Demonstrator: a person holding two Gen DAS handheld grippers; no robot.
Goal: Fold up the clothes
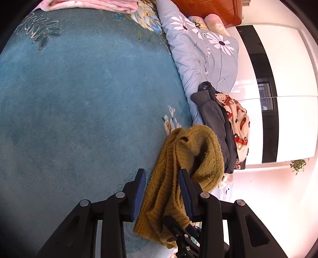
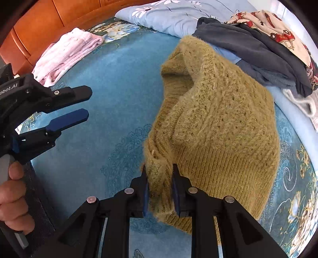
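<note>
Knitted sweater lies on the bedspread, near its right side. Behind it, heaped garments on a quilt. Folded towel far left, before the wooden headboard.

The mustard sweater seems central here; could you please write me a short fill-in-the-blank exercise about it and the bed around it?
1. The right gripper is shut on the ____ sweater.
2. The left gripper has ____ between its jaws.
3. The bedspread under the sweater is ____.
4. The folded towel near the wooden headboard is ____.

Missing words: mustard; nothing; blue; pink
</note>
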